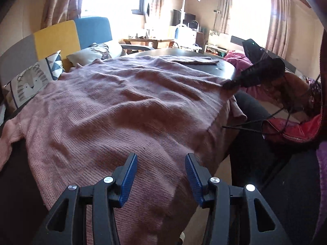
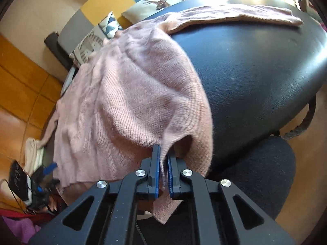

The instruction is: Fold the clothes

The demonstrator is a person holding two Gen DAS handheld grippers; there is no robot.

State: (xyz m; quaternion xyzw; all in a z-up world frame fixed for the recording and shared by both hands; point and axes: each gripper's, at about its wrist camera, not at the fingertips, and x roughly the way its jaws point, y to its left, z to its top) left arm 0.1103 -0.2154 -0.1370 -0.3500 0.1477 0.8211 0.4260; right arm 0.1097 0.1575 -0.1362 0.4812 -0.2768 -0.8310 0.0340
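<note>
On the black table (image 2: 255, 71), pink sweater (image 1: 122, 106), right tool (image 2: 163, 157) pinching its hem (left tool (image 1: 161, 161) agape).

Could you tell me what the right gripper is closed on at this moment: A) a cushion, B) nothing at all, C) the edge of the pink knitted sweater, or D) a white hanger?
C: in the right wrist view the right gripper has its blue pads pinched on an edge of the pink knitted sweater.
</note>
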